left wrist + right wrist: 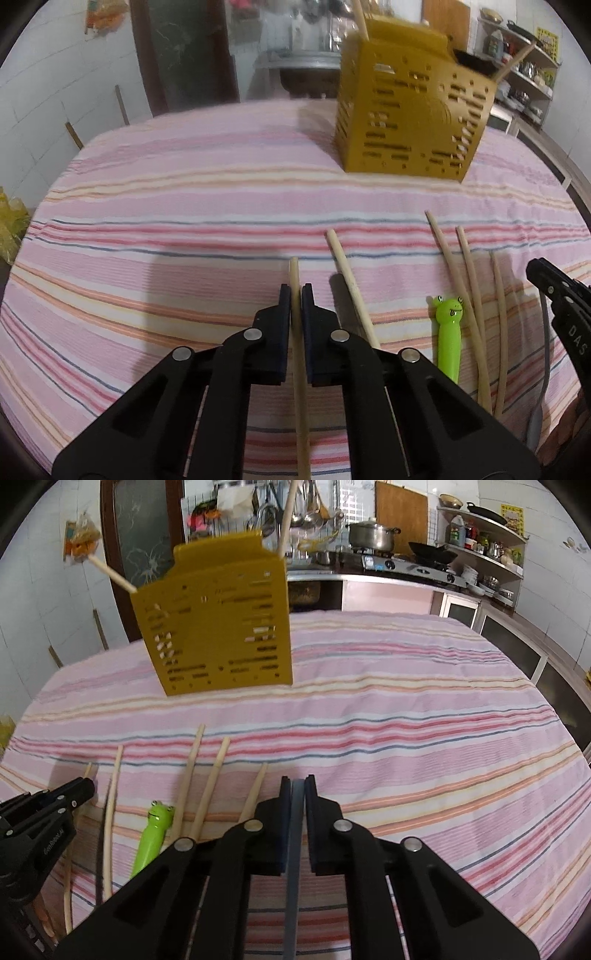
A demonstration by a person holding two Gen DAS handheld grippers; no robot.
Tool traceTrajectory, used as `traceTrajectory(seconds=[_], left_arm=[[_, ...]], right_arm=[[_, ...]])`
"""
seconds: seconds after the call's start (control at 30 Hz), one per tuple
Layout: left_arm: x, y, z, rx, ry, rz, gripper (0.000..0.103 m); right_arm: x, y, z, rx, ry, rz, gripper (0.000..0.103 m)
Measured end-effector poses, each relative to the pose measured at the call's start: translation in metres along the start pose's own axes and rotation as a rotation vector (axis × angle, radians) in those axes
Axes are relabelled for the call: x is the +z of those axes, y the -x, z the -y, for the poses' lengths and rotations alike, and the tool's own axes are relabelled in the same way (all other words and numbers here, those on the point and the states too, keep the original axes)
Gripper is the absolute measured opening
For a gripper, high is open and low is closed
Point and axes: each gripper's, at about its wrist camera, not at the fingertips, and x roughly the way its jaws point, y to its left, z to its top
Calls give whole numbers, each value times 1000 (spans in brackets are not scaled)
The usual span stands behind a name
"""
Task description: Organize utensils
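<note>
My left gripper [296, 290] is shut on a wooden chopstick [300, 398] whose tip pokes out past the pads. Another chopstick [351, 284] lies just to its right. Farther right are a green frog-topped utensil [448, 332] and several more chopsticks [456, 280] on the striped cloth. My right gripper [297, 781] is shut on a flat grey utensil handle [293, 886]; the same handle [544, 354] hangs below the right gripper [543, 273] in the left wrist view. The yellow perforated utensil holder [218, 627] stands at the back with chopsticks sticking out.
A pink striped tablecloth [406, 720] covers the table. The left gripper [83, 786] sits at the left edge of the right wrist view, beside loose chopsticks [192, 775] and the frog utensil [155, 830]. A kitchen counter with a stove [406, 566] runs behind.
</note>
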Motion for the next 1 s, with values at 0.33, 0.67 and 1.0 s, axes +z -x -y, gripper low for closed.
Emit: traceTrajectory(seconds=[0.33, 0.67, 1.0], left_arm=[[3, 61, -15, -31, 30, 246, 4], [0, 115, -29, -61, 80, 456, 4], [5, 103, -30, -52, 77, 429, 4]], right_arm=[[8, 31, 11, 104, -63, 186, 8], [9, 65, 12, 111, -44, 374, 8], [9, 15, 7, 16, 50, 138, 31]])
